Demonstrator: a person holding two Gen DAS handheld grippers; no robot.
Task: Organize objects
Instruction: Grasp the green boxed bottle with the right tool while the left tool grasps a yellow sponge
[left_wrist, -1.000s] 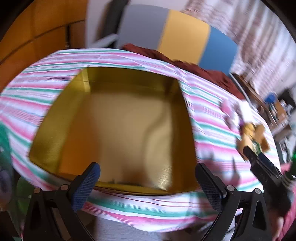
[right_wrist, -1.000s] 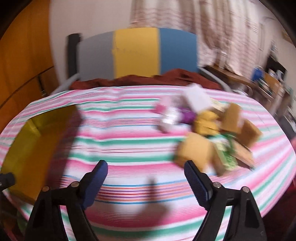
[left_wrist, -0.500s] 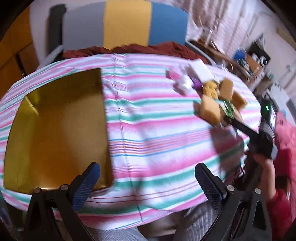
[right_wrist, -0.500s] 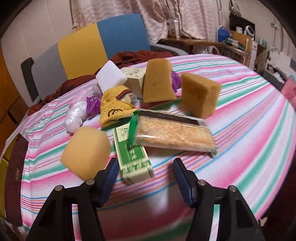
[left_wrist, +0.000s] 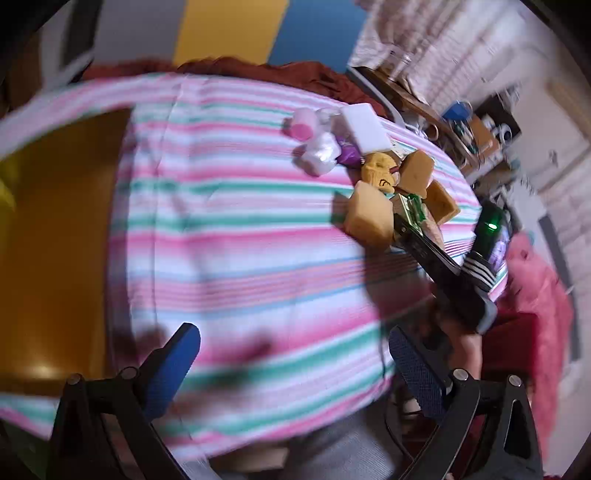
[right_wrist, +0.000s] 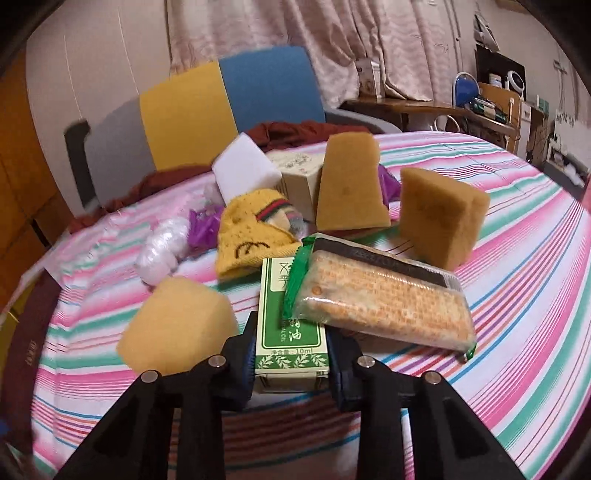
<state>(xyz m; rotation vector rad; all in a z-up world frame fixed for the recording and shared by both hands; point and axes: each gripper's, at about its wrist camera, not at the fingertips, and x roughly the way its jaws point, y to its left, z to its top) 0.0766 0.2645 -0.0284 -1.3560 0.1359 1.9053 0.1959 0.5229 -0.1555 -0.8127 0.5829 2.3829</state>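
At the left, a gold-lined open box sits on the pink, green and white striped tablecloth; the left gripper hovers above the cloth, jaws apart. Right of centre, the right gripper is clamped on a green-and-white cardboard carton, its far end under a clear-wrapped cracker pack. Porous tan sponge blocks and a yellow knitted hat surround them.

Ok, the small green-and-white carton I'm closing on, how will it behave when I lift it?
The small green-and-white carton looks like thin card, so it will probably be light and may dent. The clear cracker packet overlaps its far end and will likely slide off. The right gripper fingers flank its near end.
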